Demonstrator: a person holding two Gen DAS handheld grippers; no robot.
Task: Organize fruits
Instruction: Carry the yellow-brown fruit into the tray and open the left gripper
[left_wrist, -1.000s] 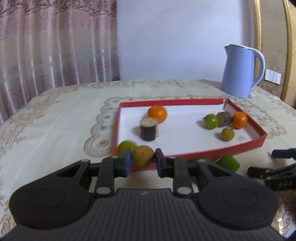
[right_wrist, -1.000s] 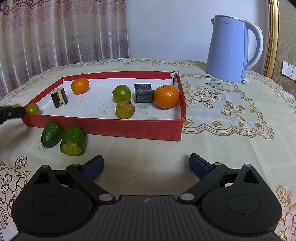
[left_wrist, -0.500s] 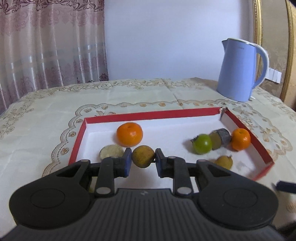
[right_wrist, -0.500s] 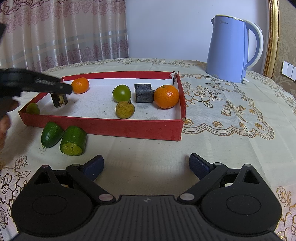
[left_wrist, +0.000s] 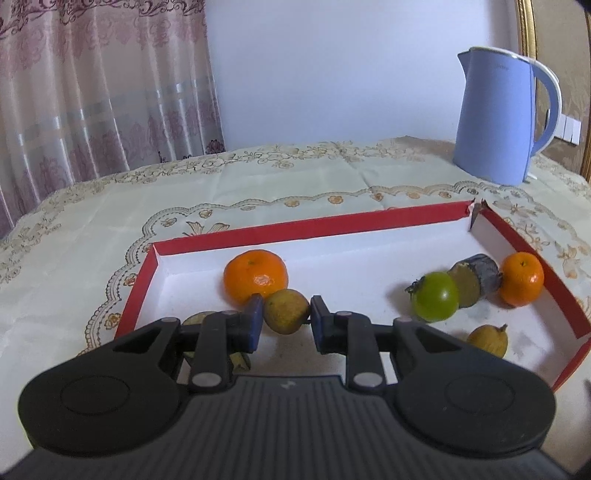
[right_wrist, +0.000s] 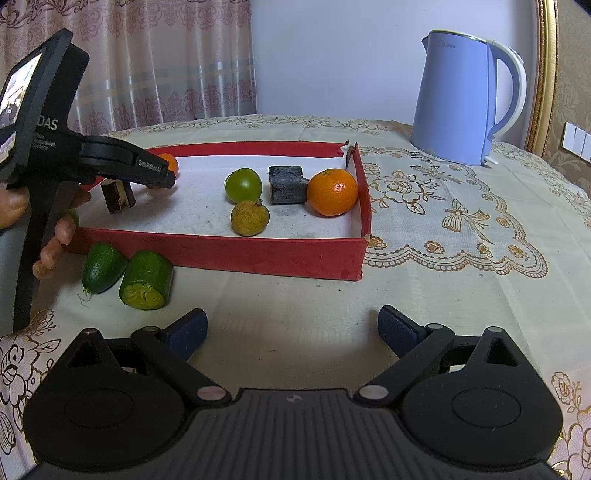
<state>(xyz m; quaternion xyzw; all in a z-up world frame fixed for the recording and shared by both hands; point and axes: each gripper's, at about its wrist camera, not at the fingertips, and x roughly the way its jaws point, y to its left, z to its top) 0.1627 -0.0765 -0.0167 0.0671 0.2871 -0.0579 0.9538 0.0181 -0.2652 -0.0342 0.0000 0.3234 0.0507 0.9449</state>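
A table under a pale embroidered cloth (right_wrist: 424, 288) fills both views, with pink curtains behind and a blue kettle (right_wrist: 460, 99) at the far right. On the cloth sits a shallow red tray (left_wrist: 138, 291) with a white floor.

The thing in hand is a small brownish-yellow fruit (left_wrist: 286, 311), round, dull-skinned and a little rough. It looks light and firm, probably with a thin rind that would dent or split under a hard squeeze, and being round it could roll once let go. The best hold is across its widest part, which is where it is held. It hangs over the tray's near left part, just in front of an orange (left_wrist: 255, 276) and low above the white floor; whether it touches the floor cannot be told.

The left claw (left_wrist: 286, 319) is drawn in close, its blue pads (left_wrist: 254, 325) pinching the fruit from both sides at its middle. The right claw (right_wrist: 291, 328) hovers over bare cloth near the tray's near wall, its fingers spread wide with nothing between them.

Further right in the tray lie a green fruit (right_wrist: 243, 185), a dark block (right_wrist: 287, 184), a second orange (right_wrist: 332, 192) and another brownish fruit (right_wrist: 250, 218). Two green pieces (right_wrist: 127, 275) lie outside on the cloth, just beside the near wall.
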